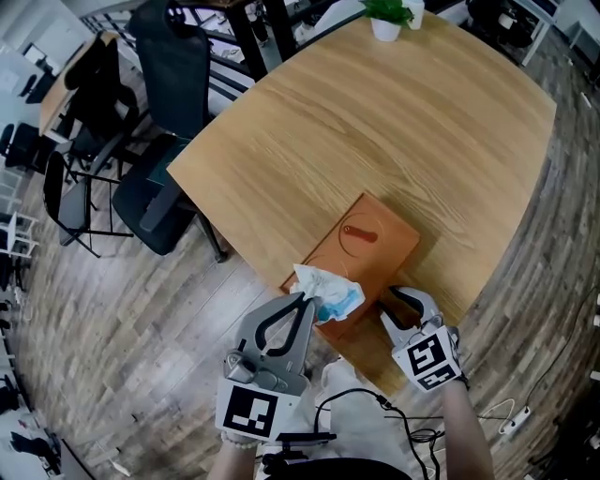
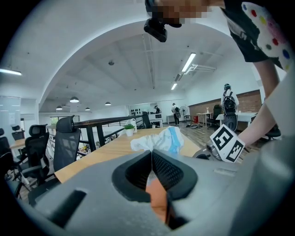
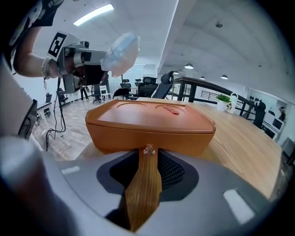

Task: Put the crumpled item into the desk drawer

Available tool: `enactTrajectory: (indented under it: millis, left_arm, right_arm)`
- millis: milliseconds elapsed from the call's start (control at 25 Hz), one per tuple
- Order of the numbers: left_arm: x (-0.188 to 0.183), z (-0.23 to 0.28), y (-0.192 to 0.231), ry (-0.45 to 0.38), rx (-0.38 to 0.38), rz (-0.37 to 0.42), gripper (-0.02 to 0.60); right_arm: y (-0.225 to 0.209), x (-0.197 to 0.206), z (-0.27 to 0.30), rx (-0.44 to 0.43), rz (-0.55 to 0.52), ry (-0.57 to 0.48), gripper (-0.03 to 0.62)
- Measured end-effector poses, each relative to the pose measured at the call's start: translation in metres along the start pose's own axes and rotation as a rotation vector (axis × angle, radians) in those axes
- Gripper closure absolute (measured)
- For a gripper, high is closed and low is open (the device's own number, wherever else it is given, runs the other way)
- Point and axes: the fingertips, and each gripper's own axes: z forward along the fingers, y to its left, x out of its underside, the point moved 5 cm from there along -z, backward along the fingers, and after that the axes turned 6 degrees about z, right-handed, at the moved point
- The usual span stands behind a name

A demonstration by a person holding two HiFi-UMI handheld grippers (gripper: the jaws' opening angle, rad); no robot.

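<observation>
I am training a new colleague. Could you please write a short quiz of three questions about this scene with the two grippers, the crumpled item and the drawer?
1. True or false: the crumpled item lies on the table.
2. What stands between the open jaws of the right gripper? A: a cable. B: the small knob of the desk drawer. C: a chair leg.
3. Fill in: at the table's far edge stands a small ____.

Key
1. False: the left gripper holds it in the air near the desk drawer, jaws shut on it.
2. B.
3. Potted plant.
</observation>
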Motion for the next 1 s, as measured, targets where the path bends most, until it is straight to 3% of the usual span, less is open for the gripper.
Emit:
enactTrajectory:
  millis: [280,1000]
  left_arm:
    - [0.000,0.001,0.000,0.008,0.002,0.001,0.571]
    - [-0.005,0.004,-0.008,0.002,0.038,0.005,0.571]
  right_arm:
    - [-0.004,-0.002,0.008,0.027,0.003,-0.001,0.515]
    - [-0.003,0.006,-0.002,0.037,0.019,0.000,0.516]
